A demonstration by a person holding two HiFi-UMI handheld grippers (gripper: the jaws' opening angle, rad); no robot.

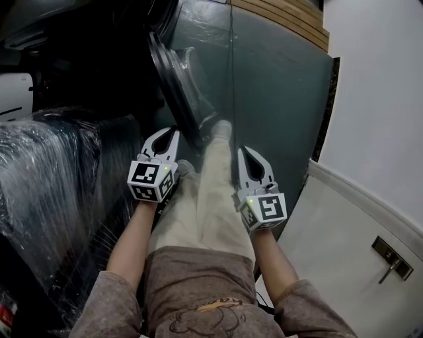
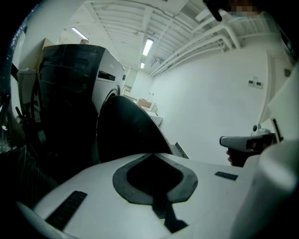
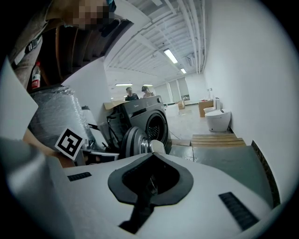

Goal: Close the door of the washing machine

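Observation:
The washing machine's round dark door [image 1: 177, 82] stands swung open, edge-on ahead of me, away from the dark machine body [image 1: 92, 59]. My left gripper [image 1: 173, 132] is shut on nothing, its tip just short of the door's lower rim. My right gripper [image 1: 246, 152] is also shut and empty, to the right of the door, beside the person's raised leg and shoe [image 1: 221, 129]. In the left gripper view the door [image 2: 128, 133] fills the middle, beyond the shut gripper [image 2: 152, 155]. The right gripper view shows the door [image 3: 133, 140], the drum opening [image 3: 156, 123] and the shut gripper [image 3: 152, 155].
A plastic-wrapped bulky item [image 1: 53, 185] stands at my left. A white panel with a metal handle [image 1: 391, 259] is at the right. Wooden boards [image 1: 284, 16] lie past the grey floor mat [image 1: 277, 99]. Far off are a toilet [image 3: 217, 119] and two people [image 3: 138, 93].

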